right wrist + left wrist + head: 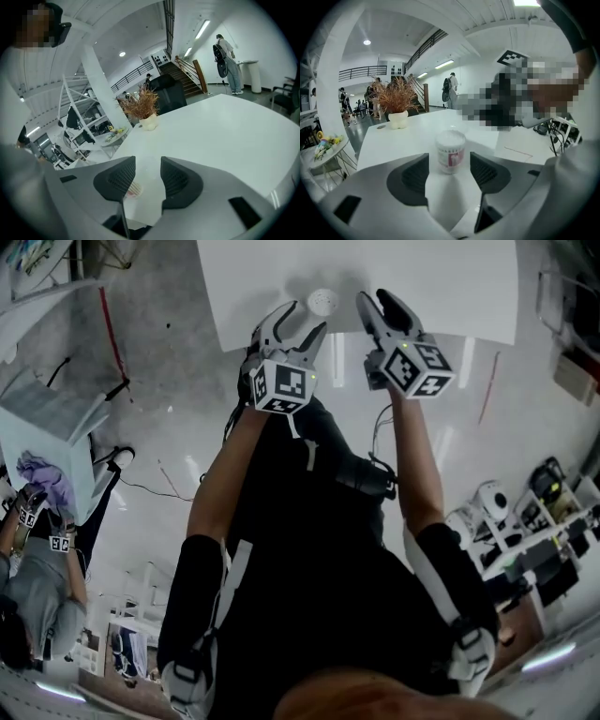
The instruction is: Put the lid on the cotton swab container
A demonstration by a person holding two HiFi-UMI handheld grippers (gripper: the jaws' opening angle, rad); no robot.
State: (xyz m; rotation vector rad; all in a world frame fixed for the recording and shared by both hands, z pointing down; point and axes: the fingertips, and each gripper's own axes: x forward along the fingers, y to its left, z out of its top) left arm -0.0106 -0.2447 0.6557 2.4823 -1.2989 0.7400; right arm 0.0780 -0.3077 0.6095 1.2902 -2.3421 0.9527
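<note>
The cotton swab container (322,302) is a small round tub with a pink-and-white label, upright on the white table (441,282). In the left gripper view the container (450,152) stands just past my left gripper (449,172), in line with the gap between the jaws; the pads do not touch it. Its top looks white and capped, though the clear lid is hard to make out. My left gripper (305,320) is open. My right gripper (375,301) hovers to the container's right, open with nothing between the jaws. The container (133,188) peeks out behind its left jaw.
A white pot with dried brown grass (397,118) stands at the table's far corner, also seen as the pot (149,122) in the right gripper view. A sheet of paper (520,147) lies to the right. Another person (37,559) stands at the left; shelves (534,521) at the right.
</note>
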